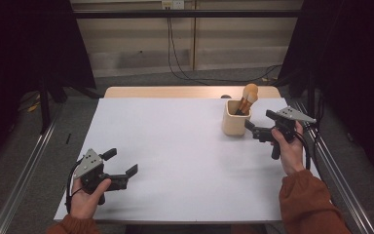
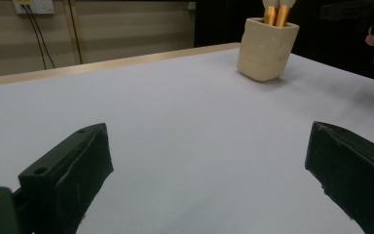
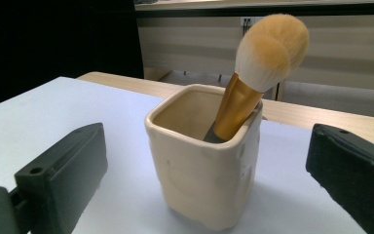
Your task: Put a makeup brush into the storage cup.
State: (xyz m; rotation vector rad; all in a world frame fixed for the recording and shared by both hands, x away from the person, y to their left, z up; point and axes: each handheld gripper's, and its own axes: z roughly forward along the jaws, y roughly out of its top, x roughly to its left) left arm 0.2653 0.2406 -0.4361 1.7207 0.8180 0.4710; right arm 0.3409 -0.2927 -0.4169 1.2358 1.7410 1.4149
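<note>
A white surface (image 1: 175, 161) takes up the middle of the high view, with a strip of pale wood (image 1: 165, 92) along its far edge. Beyond it, at the upper middle, stands a beige panelled wall (image 1: 131, 39). A black cable (image 1: 175, 58) hangs down from a socket (image 1: 172, 4) at the top and trails across the grey floor (image 1: 141, 80). Black curtains (image 1: 24, 44) darken the upper left and upper right. Metal rails (image 1: 27, 170) run along both sides, lower left and lower right.
</note>
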